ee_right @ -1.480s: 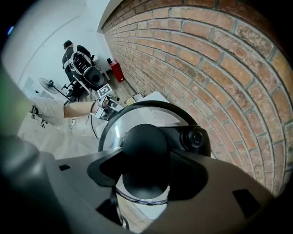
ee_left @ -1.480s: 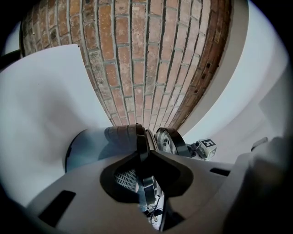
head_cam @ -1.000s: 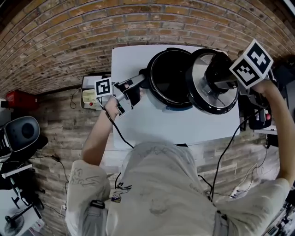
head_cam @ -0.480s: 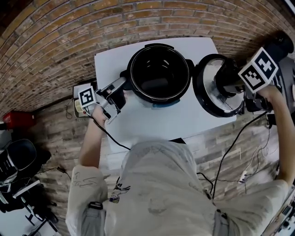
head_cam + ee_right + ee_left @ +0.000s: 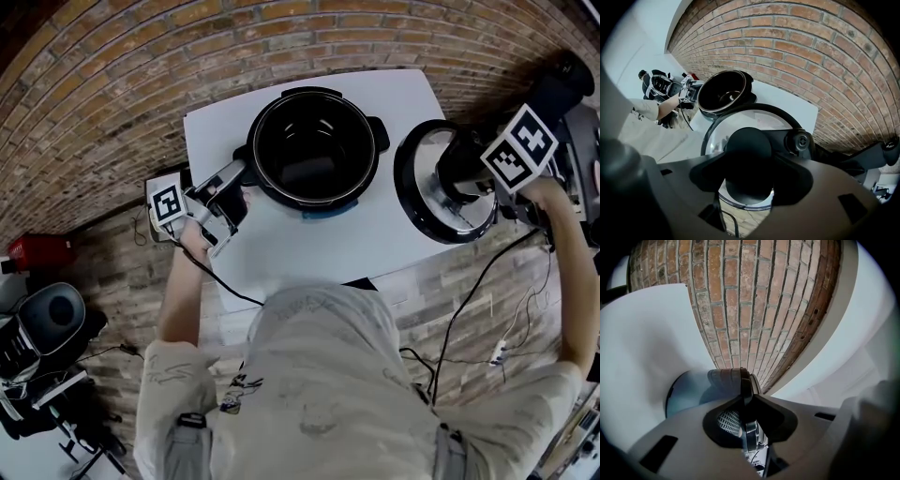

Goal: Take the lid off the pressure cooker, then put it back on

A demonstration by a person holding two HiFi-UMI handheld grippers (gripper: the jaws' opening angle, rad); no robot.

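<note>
The black pressure cooker pot stands open on the white table, its inside empty; it also shows at the left as the pot. My left gripper points level and is shut on the pot's side handle, with the blue-grey pot wall just beyond. My right gripper points down, shut on the lid's black knob. The glass lid with its black rim hangs to the right of the pot, over the table's right edge. From above, the gripper hides the knob.
A brick wall runs behind the table. Black equipment and cables crowd the right side. A small box sits by the table's left edge, a chair and a red thing farther left on the floor.
My right gripper has carried the lid to the right, away from above the pot's edge and slightly down, to the table's right edge. The left gripper has stayed on the handle.
</note>
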